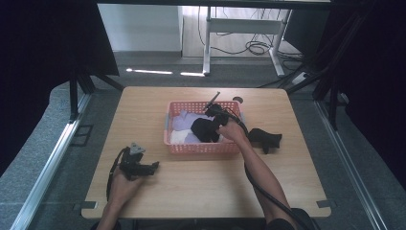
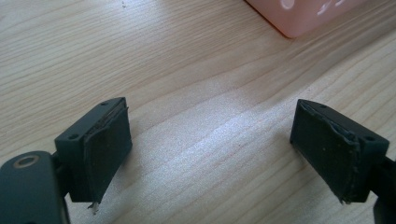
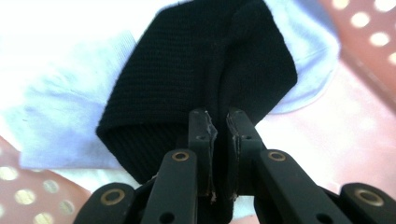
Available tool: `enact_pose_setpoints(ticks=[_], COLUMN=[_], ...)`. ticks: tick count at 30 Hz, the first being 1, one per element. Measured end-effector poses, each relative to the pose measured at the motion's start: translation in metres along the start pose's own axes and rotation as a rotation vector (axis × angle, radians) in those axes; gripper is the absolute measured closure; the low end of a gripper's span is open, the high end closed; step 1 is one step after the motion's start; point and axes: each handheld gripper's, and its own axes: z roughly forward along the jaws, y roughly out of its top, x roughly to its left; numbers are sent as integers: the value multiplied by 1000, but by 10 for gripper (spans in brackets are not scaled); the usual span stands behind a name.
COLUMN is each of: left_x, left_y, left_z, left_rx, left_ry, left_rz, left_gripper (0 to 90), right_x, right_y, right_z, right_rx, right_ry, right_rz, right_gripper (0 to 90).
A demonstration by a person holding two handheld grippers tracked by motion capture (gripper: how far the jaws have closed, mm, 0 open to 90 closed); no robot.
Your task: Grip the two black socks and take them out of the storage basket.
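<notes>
A black sock [image 1: 203, 129] [image 3: 196, 70] lies in the pink basket [image 1: 201, 149] [image 3: 369, 70] on top of pale lilac and white socks [image 1: 184, 122] [image 3: 60, 121]. My right gripper [image 1: 213, 126] [image 3: 217, 116] reaches into the basket from the right, and its jaws are shut on a fold of the black sock. My left gripper [image 1: 154, 166] [image 2: 210, 140] rests on the table in front of the basket's left corner. Its jaws stand wide open over bare wood with nothing between them.
Another black sock [image 1: 265, 138] lies on the wooden table [image 1: 201, 191] just right of the basket. A corner of the basket [image 2: 299, 14] shows at the top of the left gripper view. The right gripper's cable [image 1: 268, 196] trails along the forearm.
</notes>
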Motion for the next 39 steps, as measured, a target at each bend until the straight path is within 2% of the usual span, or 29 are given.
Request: enact_pose_setpoints(ticks=[11, 17, 26, 39], left_x=[0, 0, 0, 0], left_y=[0, 0, 0, 0], left_z=[0, 0, 1, 0], left_rx=[-3, -2, -7, -6], left_ry=[1, 1, 2, 2], left_rz=[-3, -3, -5, -5], left_gripper=[123, 123, 122, 123], right_x=[7, 9, 7, 9], right_y=[11, 13, 14, 14], right_z=[-47, -70, -96, -123], right_rx=[-106, -136, -178, -234], right_ry=[-1, -21, -40, -56], right_rz=[-31, -41, -37, -45], right_gripper=[820, 817, 815, 816])
